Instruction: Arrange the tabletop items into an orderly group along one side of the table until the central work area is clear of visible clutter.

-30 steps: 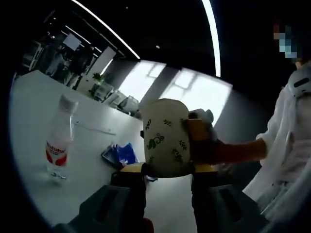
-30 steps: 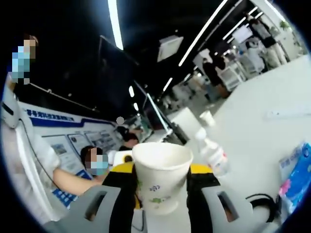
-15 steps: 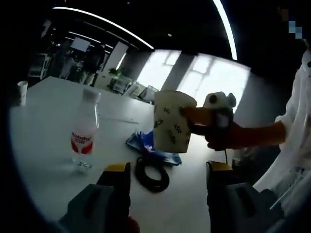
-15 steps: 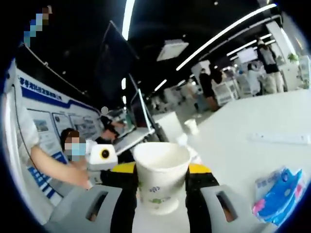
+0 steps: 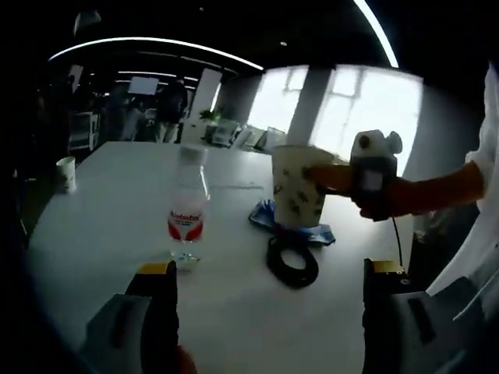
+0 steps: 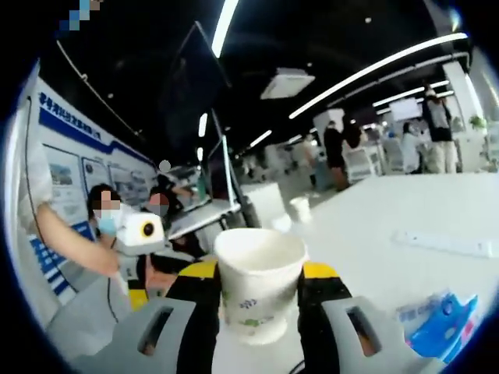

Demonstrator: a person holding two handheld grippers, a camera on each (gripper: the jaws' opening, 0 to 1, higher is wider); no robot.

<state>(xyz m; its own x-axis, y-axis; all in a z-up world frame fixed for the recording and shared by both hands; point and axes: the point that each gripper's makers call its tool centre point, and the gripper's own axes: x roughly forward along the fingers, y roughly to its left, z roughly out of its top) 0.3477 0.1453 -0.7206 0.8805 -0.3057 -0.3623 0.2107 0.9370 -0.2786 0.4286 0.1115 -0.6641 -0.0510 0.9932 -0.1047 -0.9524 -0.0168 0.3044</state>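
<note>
A white paper cup with green leaf prints sits upright between the yellow-tipped jaws of my right gripper, which is shut on it. In the left gripper view the same cup hangs above the table, with one orange finger against its side. My left gripper is open wide and holds nothing, well back from the cup. On the table stand a clear water bottle with a red label, a blue tissue pack and a black cable coil.
The white table runs far back to the left, where a small paper cup stands. In the right gripper view a white power strip, the tissue pack and a far cup lie on it. Seated people and a sleeve are nearby.
My left gripper, close around the cup's base a second ago, has opened wider and drawn back from it. The cup stays in the right gripper. Both views have shifted.
</note>
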